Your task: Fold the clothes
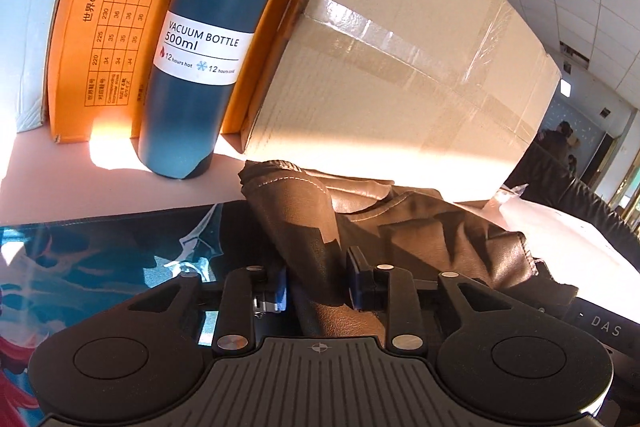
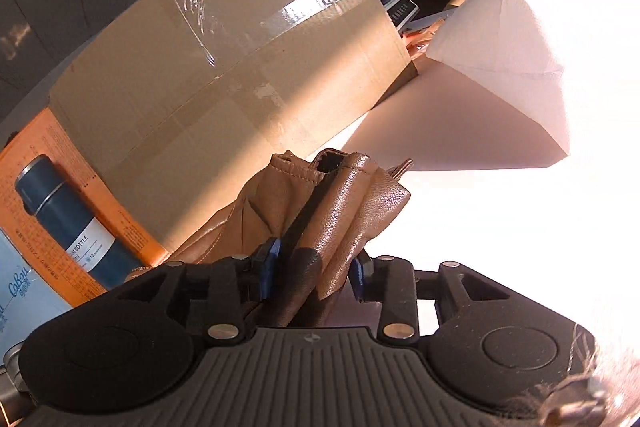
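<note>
we see a brown leather garment (image 1: 400, 227) bunched on the table just in front of the big cardboard box (image 1: 400, 67), our landmark here. the left gripper (image 1: 318, 281) has its blue pads pressed onto a fold of the leather — clamped, with the material running between them. in the right wrist view the right gripper (image 2: 314, 273) likewise pinches a gathered edge of the same garment (image 2: 344, 203), lifted so the folds stand up in front of the box (image 2: 224, 87). left of the box a blue vacuum bottle (image 1: 208, 43) stands against an orange shoe box (image 1: 108, 23). right of the box sits a white box (image 2: 500, 59) — sunlit and washed out.
</note>
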The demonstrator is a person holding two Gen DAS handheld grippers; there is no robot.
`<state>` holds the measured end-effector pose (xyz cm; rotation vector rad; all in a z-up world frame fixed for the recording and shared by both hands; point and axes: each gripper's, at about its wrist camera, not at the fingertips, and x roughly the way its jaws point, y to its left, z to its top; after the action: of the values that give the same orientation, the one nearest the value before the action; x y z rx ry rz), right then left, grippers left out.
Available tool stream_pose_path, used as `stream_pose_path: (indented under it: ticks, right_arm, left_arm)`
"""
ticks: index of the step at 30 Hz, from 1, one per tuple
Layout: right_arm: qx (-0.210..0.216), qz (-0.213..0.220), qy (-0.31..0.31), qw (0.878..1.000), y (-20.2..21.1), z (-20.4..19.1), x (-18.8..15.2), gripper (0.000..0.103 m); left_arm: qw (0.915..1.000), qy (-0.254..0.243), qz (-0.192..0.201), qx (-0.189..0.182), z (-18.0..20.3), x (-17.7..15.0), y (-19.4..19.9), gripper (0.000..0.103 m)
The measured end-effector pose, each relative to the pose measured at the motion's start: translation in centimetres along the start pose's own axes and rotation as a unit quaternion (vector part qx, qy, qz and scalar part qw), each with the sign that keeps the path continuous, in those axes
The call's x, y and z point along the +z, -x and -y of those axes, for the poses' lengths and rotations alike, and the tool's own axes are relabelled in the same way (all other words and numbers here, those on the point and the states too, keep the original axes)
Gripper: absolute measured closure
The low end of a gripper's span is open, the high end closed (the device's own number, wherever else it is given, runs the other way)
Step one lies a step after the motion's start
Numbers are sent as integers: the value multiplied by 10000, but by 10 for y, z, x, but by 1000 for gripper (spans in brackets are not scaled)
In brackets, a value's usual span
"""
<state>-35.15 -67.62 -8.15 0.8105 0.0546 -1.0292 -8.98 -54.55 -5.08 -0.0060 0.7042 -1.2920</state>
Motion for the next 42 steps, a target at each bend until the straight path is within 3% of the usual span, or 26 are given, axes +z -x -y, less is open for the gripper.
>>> stream_pose_path:
  ticks: [1, 2, 4, 5, 7, 15, 21, 26, 33, 37, 42]
  right_arm:
    - [-12, -45, -95, 9999, -1, 3, 1, 39]
    - [-23, -88, -188, 9998, -3, 6, 1, 30]
    - [73, -49, -217, 9997, -1, 7, 1, 22]
    - [119, -28, -232, 9997, 0, 8, 1, 20]
    - [103, 136, -340, 9993, 4, 11, 1, 15]
    - [-503, 1534, -1061, 9812, 43, 33, 0, 7]
    - [-708, 2310, -583, 9686, 69, 20, -9, 1]
    - [-616, 2236, -202, 9725, 87, -9, -20, 0]
    - [-202, 1208, 99, 9924, 120, -71, -65, 0]
    - [-246, 831, 451, 9952, 133, -105, -101, 0]
    - [-645, 1158, 951, 9866, 140, -132, -137, 0]
  left_arm:
    - [10000, -6, 6, 55, 0, 0, 1, 52]
    - [9999, -13, 12, 110, 0, 1, 2, 47]
    - [9998, -128, 108, 98, 3, 1, 13, 40]
    - [9996, -197, 166, 77, 4, 1, 19, 37]
    - [9990, -337, 282, 35, 7, 2, 32, 20]
    - [9943, -807, 697, -37, 7, -2, 91, 4]
    - [9830, -1563, 907, 336, -8, -26, 142, 1]
    - [9730, -1989, 1140, 267, -19, -42, 175, 0]
    - [9709, -2003, 1311, -51, -36, -54, 200, 0]
    - [9775, -1624, 1346, -20, -52, -50, 197, 0]
    - [9764, -1564, 1486, 48, -61, -51, 195, 0]
